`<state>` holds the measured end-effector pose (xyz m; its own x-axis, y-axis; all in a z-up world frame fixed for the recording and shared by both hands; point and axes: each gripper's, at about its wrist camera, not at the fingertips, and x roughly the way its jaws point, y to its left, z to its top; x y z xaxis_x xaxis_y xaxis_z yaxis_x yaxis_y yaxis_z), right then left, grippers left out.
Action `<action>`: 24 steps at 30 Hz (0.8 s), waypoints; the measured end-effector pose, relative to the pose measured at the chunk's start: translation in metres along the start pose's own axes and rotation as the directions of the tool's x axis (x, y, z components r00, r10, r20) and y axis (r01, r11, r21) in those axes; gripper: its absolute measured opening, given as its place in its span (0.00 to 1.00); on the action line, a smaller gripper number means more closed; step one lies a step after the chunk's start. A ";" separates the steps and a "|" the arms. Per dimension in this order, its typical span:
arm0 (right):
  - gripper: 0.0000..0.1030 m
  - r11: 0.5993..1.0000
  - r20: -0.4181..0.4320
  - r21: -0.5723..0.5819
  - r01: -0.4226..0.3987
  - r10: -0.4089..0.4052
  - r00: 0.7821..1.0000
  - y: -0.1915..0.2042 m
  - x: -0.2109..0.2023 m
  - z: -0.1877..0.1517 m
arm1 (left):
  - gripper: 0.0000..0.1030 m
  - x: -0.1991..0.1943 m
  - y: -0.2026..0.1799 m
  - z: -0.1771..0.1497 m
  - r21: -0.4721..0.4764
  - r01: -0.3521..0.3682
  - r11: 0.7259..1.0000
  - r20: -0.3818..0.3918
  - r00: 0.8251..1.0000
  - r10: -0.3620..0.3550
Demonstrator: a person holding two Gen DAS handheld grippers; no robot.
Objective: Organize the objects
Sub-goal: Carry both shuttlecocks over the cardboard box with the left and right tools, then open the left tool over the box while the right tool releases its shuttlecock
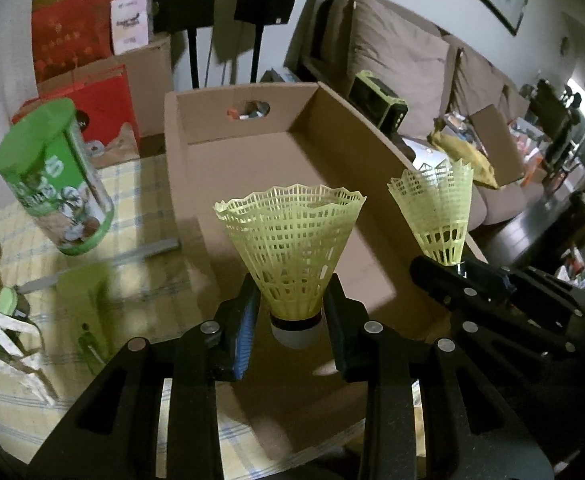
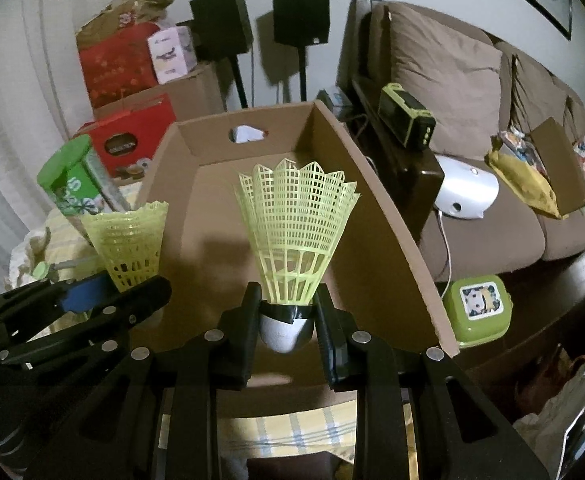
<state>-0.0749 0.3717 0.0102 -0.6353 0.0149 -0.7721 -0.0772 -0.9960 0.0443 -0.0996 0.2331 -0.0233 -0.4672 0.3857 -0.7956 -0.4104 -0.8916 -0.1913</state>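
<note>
Now mid-carry: left claw [image 1: 292, 316] clamped on a yellow plastic mesh shuttlecock [image 1: 290, 248], right claw [image 2: 286, 320] gripping its twin [image 2: 294, 236], both poised over the open brown cardboard box [image 1: 252, 160] on the checked-cloth table [image 1: 132, 184]. Next, probably: lower inside, release, withdraw clear.
</note>
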 end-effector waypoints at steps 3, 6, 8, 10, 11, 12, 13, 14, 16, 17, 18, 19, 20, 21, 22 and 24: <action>0.25 1.000 -0.016 0.005 0.005 -0.005 1.000 -0.007 0.008 -0.003 | 0.29 0.011 -0.001 -0.002 -0.016 0.014 1.000 -0.025 1.000 -0.015; 0.25 1.000 -0.032 0.015 0.008 -0.007 0.999 -0.011 0.016 -0.005 | 0.29 0.019 0.001 -0.004 -0.032 0.028 0.999 -0.048 0.998 -0.030; 0.25 1.000 -0.040 0.021 0.008 -0.007 0.999 -0.012 0.019 -0.007 | 0.29 0.023 0.000 -0.007 -0.032 0.028 0.999 -0.057 0.998 -0.030; 0.26 1.000 -0.047 0.024 0.010 -0.008 0.999 -0.014 0.023 -0.010 | 0.29 0.024 -0.002 -0.009 -0.029 0.026 0.999 -0.051 0.998 -0.027; 0.26 1.000 -0.049 0.025 0.010 -0.008 0.999 -0.014 0.024 -0.010 | 0.29 0.024 -0.003 -0.009 -0.033 0.027 0.999 -0.051 0.998 -0.029; 0.26 1.000 -0.052 0.026 0.010 -0.008 0.999 -0.014 0.025 -0.011 | 0.31 0.024 -0.003 -0.009 -0.039 0.033 0.999 -0.052 0.998 -0.035; 0.26 1.000 -0.054 0.028 0.010 -0.009 0.999 -0.014 0.026 -0.012 | 0.33 0.024 -0.003 -0.009 -0.044 0.037 0.998 -0.052 0.998 -0.039; 0.26 1.000 -0.054 0.028 0.012 -0.010 0.998 -0.014 0.026 -0.012 | 0.35 0.023 -0.003 -0.008 -0.046 0.039 0.998 -0.048 0.998 -0.041; 0.29 0.999 -0.051 0.032 0.016 -0.014 0.999 -0.015 0.025 -0.013 | 0.38 0.021 -0.003 -0.008 -0.047 0.035 0.998 -0.044 0.998 -0.038; 0.30 0.999 -0.048 0.036 0.017 -0.015 0.999 -0.016 0.024 -0.013 | 0.40 0.020 -0.002 -0.009 -0.049 0.036 0.998 -0.043 0.998 -0.038; 0.30 0.999 -0.046 0.040 0.017 -0.015 0.999 -0.016 0.024 -0.013 | 0.43 0.019 -0.001 -0.009 -0.053 0.036 0.998 -0.042 0.998 -0.039; 0.31 0.999 -0.043 0.044 0.018 -0.016 0.999 -0.017 0.022 -0.012 | 0.45 0.018 -0.001 -0.009 -0.056 0.043 0.998 -0.041 0.998 -0.045; 0.32 0.999 -0.038 0.048 0.017 -0.016 0.999 -0.018 0.020 -0.011 | 0.45 0.015 -0.001 -0.009 -0.057 0.049 0.997 -0.039 0.998 -0.051; 0.34 0.999 -0.034 0.050 0.018 -0.017 0.999 -0.019 0.019 -0.011 | 0.45 0.014 -0.001 -0.009 -0.055 0.046 0.997 -0.036 0.998 -0.048; 0.36 0.998 -0.027 0.051 0.022 -0.020 0.999 -0.019 0.016 -0.009 | 0.46 0.011 -0.001 -0.009 -0.048 0.040 0.998 -0.030 0.999 -0.041; 0.39 0.998 -0.020 0.051 0.023 -0.022 1.000 -0.019 0.013 -0.008 | 0.55 0.003 -0.001 -0.009 -0.037 0.018 0.999 -0.012 1.000 -0.019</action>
<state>-0.0753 0.3906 -0.0054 -0.6178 0.0353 -0.7855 -0.1310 -0.9897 0.0586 -0.0939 0.2327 -0.0302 -0.4504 0.3994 -0.7985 -0.3897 -0.8926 -0.2267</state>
